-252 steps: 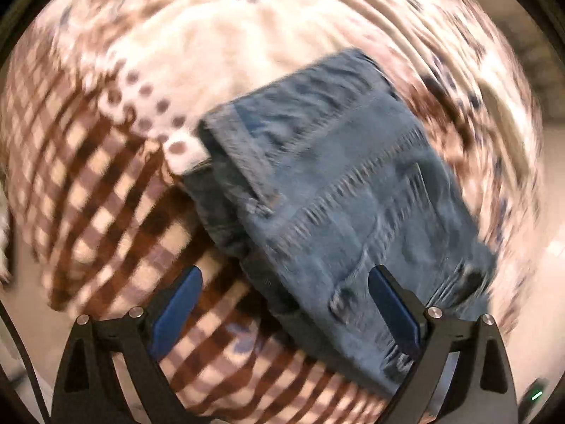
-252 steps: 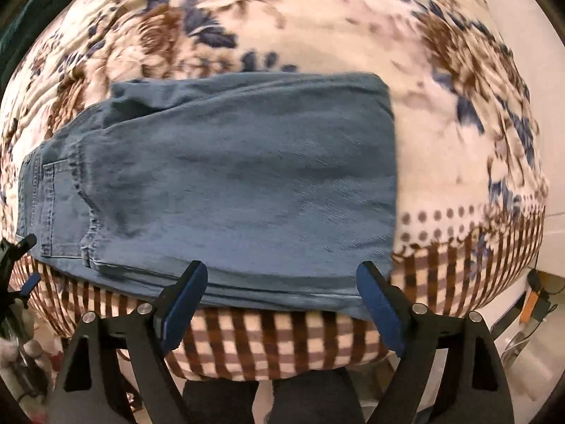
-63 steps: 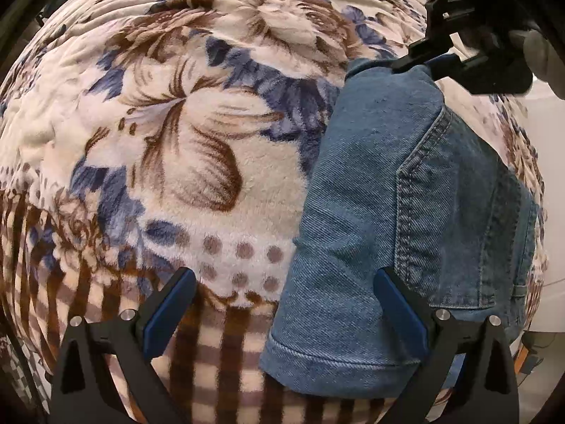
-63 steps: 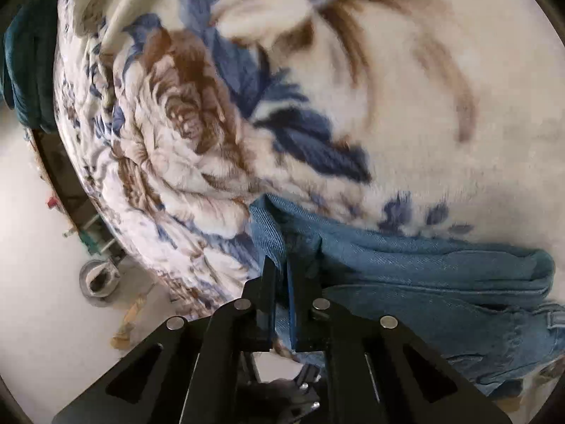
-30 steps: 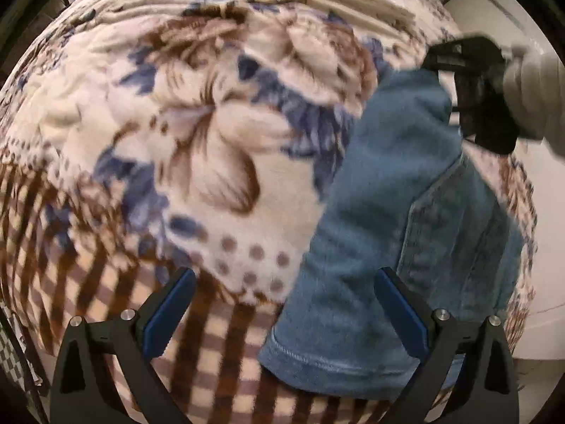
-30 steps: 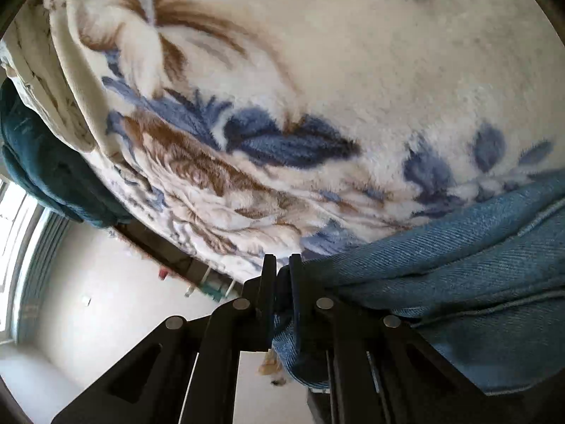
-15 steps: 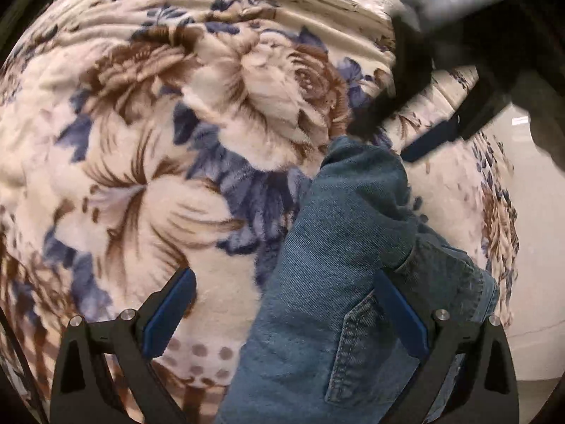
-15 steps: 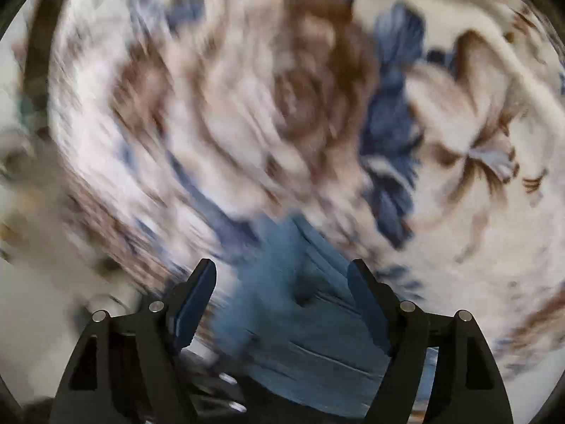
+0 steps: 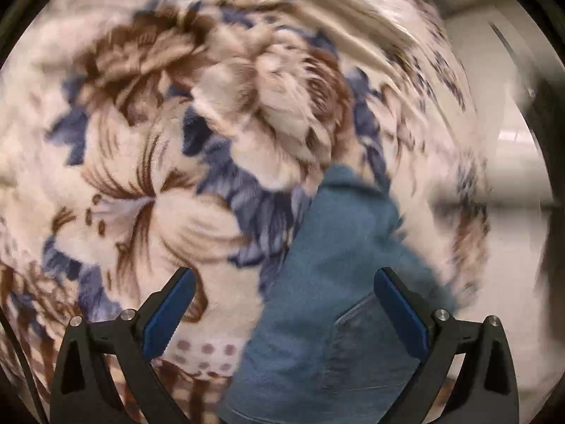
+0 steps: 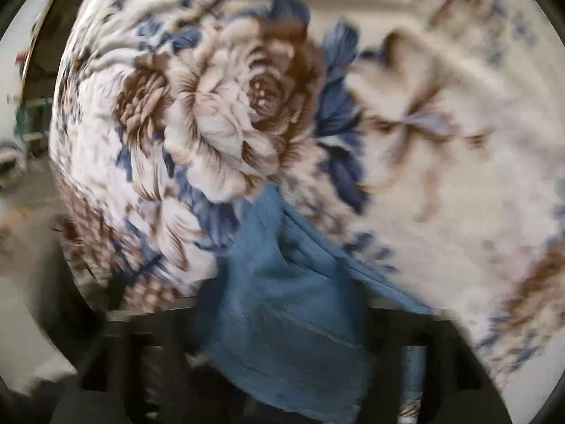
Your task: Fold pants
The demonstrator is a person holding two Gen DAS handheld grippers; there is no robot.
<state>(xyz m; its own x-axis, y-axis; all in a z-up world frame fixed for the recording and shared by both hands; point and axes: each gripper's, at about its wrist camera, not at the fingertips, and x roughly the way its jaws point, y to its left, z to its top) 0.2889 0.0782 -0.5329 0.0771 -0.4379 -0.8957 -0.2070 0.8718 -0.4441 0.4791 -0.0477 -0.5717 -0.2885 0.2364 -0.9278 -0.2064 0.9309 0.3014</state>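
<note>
left wrist view: plush fleece blanket [image 9: 148, 148], cream with brown and blue flowers. folded blue denim pants [image 9: 328, 300] lie on it, stitched pocket visible. left gripper [image 9: 284, 309] jaws wide apart, nothing held; pants under right pad.
right wrist view: blurred. right gripper [image 10: 282, 321] jaws just opened, pants [image 10: 282, 300] lie loose between them.

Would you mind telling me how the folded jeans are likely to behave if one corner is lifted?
The jeans would probably droop and unfold, since the denim lies in soft, rumpled layers. They look fairly heavy for cloth, given the thick seams. On the fleecy floral blanket they would likely drag rather than slide.
</note>
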